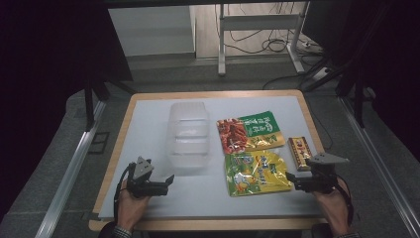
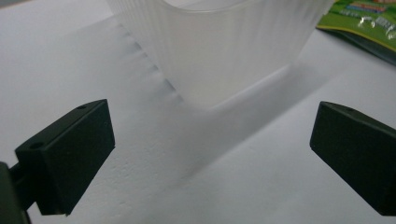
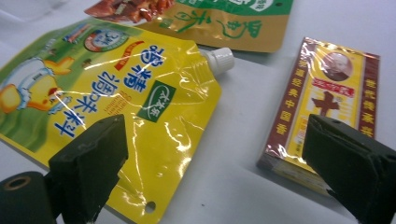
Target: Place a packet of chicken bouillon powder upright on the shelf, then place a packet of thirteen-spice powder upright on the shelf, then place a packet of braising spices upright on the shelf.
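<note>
White surface with a wooden edge, seen from the high view. A clear plastic container stands left of centre, ribbed walls, open top. Right of it lie two pouches: a green-and-red one farther back, and a yellow spouted pouch nearer the person. A small yellow-and-maroon box lies flat just right of both pouches.

Left gripper — held low near the front edge, pointing toward the container's near corner. Its fingers stand wide apart with nothing between them; the container wall sits ahead, not touched.

Right gripper — at the front right, aimed between the yellow pouch and the box. Fingers apart, gripping nothing; in the right gripper view one finger overlaps the pouch's lower edge, the other the box's near end. Whether either finger touches cannot be told. The pouch's white cap points toward the green-and-red pouch.
</note>
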Motion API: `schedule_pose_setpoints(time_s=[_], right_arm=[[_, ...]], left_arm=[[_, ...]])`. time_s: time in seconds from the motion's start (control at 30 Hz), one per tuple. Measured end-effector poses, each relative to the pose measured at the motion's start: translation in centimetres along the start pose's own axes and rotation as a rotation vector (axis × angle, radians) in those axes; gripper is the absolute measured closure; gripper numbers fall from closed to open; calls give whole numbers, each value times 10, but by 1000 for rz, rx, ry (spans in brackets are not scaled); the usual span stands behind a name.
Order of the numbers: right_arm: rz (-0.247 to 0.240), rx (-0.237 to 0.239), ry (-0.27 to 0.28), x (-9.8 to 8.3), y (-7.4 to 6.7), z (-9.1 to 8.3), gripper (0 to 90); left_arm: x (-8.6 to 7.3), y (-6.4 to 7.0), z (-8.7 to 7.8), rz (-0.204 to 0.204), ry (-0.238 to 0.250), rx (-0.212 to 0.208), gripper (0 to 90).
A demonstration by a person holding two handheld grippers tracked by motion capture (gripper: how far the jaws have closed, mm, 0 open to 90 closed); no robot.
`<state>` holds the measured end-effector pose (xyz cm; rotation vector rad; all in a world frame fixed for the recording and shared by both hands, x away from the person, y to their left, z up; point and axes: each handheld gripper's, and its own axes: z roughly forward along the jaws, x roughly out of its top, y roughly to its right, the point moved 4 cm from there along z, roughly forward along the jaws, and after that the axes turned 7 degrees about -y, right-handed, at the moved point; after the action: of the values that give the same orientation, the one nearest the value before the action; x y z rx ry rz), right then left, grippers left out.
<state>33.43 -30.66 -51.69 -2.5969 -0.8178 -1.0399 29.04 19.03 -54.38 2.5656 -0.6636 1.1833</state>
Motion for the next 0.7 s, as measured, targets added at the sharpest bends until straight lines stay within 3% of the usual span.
schedule_pose_setpoints(time_s=[0.17, 0.33, 0.4, 0.7], right_arm=[[2, 16, 2, 0, 0, 2, 58], [-21, 17, -16, 0, -4, 5, 55], [-25, 17, -16, 0, -5, 6, 54], [-21, 17, -7, 1, -4, 5, 52]], left_arm=[[2, 0, -1, 3, 28, -7, 0], [4, 6, -3, 69, 62, 25, 0], [5, 6, -3, 75, 68, 29, 0], [4, 9, -2, 91, 51, 10, 11]])
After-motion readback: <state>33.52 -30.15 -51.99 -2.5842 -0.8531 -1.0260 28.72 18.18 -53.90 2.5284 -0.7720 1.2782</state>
